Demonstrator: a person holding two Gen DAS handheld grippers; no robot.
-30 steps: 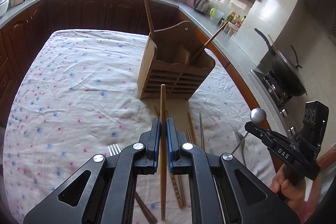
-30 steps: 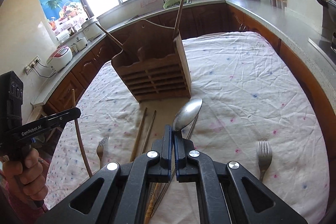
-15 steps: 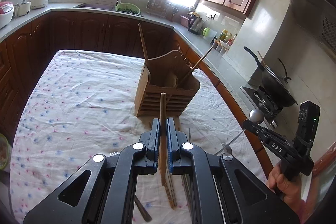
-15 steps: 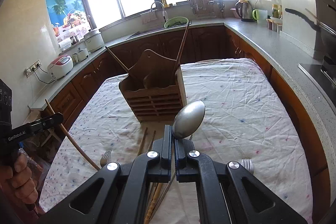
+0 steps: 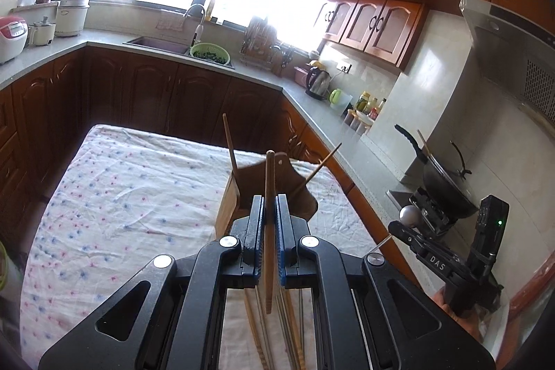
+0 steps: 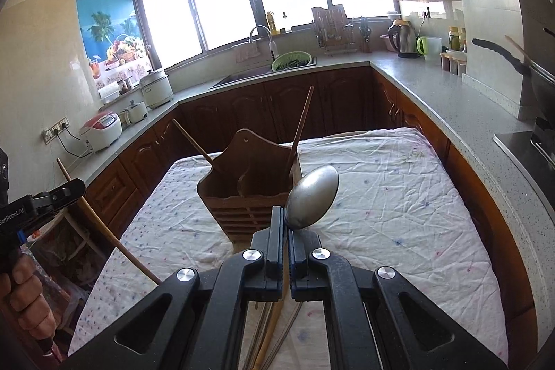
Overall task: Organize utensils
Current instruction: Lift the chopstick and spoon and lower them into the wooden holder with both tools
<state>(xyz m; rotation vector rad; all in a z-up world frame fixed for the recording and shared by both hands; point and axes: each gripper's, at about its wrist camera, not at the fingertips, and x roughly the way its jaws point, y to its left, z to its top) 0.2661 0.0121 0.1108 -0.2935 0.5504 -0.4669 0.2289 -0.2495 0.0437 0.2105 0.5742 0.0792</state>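
1. on the left wrist view, the left claw [image 5: 270, 224] is clenched on one wooden chopstick [image 5: 269, 196], which stands upright between the blue pads, its tip over the wooden holder [image 5: 229, 210]. two more chopsticks [image 5: 229, 144] lean out of that holder. several loose chopsticks [image 5: 256, 328], too overlapped to count, lie on the cloth-covered bench [image 5: 121, 196] under the claw. the right claw [image 5: 404, 226] hangs off the bench's right edge, pointing left, and carries one spoon [image 5: 409, 214]; a hand [image 5: 461, 318] grips its handle low at the right.

2. on the right wrist view, the right claw [image 6: 286, 224] is clamped on the one metal spoon [image 6: 312, 196], bowl up and tilted right, above the bench [image 6: 399, 196] in front of the holder [image 6: 246, 200]. two chopsticks [image 6: 301, 134] stand in the holder. the left claw [image 6: 74, 191] comes in from the left, holding its chopstick [image 6: 104, 224] slanted, with fingers [image 6: 24, 293] wrapped round the grip.
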